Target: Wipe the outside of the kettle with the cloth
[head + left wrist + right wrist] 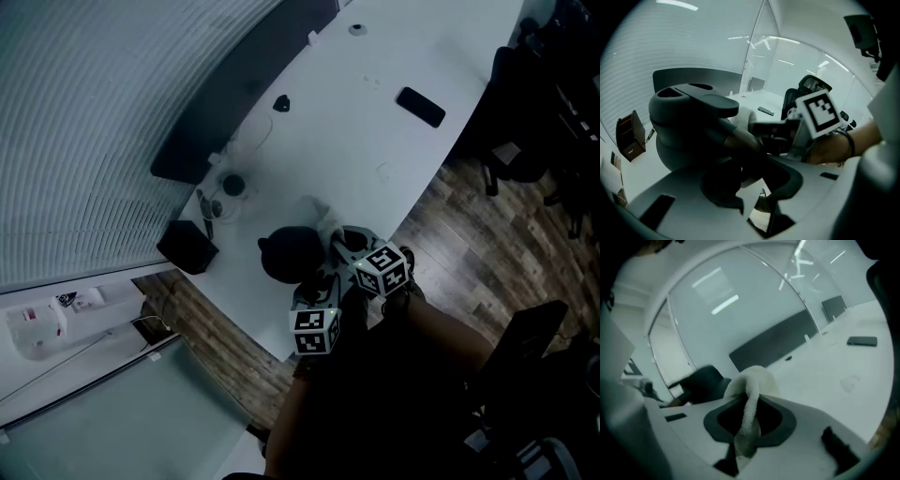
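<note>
A dark kettle stands near the front edge of the white table. In the left gripper view the kettle fills the left side, and its handle runs down between the jaws of my left gripper, which is shut on it. My left gripper reaches the kettle from the near side. My right gripper is shut on a white cloth, which bunches above the jaws, just right of the kettle. In the head view my right gripper sits at the kettle's right side with the cloth beside it.
A black phone lies on the far right of the table. A black box sits at the left corner, and a round base with a cable lies behind the kettle. A long dark panel runs along the table's far side. Office chairs stand on the wooden floor.
</note>
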A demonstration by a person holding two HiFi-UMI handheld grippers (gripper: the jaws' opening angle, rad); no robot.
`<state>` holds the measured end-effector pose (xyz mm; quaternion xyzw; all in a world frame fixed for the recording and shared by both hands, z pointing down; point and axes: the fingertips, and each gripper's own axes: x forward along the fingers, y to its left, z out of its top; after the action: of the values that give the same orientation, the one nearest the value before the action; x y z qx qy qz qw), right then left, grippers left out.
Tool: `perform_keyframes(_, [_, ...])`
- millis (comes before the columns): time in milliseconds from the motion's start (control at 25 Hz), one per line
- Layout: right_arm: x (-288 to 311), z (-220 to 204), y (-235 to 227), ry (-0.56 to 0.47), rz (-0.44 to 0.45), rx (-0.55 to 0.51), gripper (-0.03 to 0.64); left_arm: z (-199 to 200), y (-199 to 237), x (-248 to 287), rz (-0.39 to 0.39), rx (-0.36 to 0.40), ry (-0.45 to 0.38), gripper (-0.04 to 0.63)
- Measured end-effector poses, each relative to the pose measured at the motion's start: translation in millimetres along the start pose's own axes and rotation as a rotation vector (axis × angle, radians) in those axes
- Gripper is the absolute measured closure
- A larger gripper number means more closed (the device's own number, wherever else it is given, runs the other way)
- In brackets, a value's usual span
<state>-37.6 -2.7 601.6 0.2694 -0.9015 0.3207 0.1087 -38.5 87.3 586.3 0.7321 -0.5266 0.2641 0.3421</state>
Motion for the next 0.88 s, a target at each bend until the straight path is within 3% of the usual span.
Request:
perform_keyframes(120, [-25,42,48,-0.101,0.176,-0.206,0.566,0,1,0,0.002,0.001,0.005,0.465])
perform_keyframes(240, [-24,19,72,-0.028,0.234,-0.463,0.566,-2,1,1,0.014,-0.007,0.037,0.465])
perform_keyframes(400, [-16,-19,46,0.098,0.177,-0.440,0.566,-2,1,4,0.046,0.007,0.101,0.469])
perform_keyframes(520, [-1,-86,27,0.302,0.197,-0.433,0.566,-2,1,5,0.063,0.018,0.112,0.472])
perform_keyframes(600, [3,-110,22,0.370,0.220,-0.403,0.566,-2,1,5,0.068,0.015,0.125,0.472])
perform_keyframes(720, [-14,-77,27,0.282,0.237,-0.392,0.566,-4,0,7,0.072,0.006,0.147,0.472])
perform_keyframes(880, [-39,-10,53,0.112,0.320,-0.490,0.566,-5,3,5,0.103,-0.019,0.144,0.472])
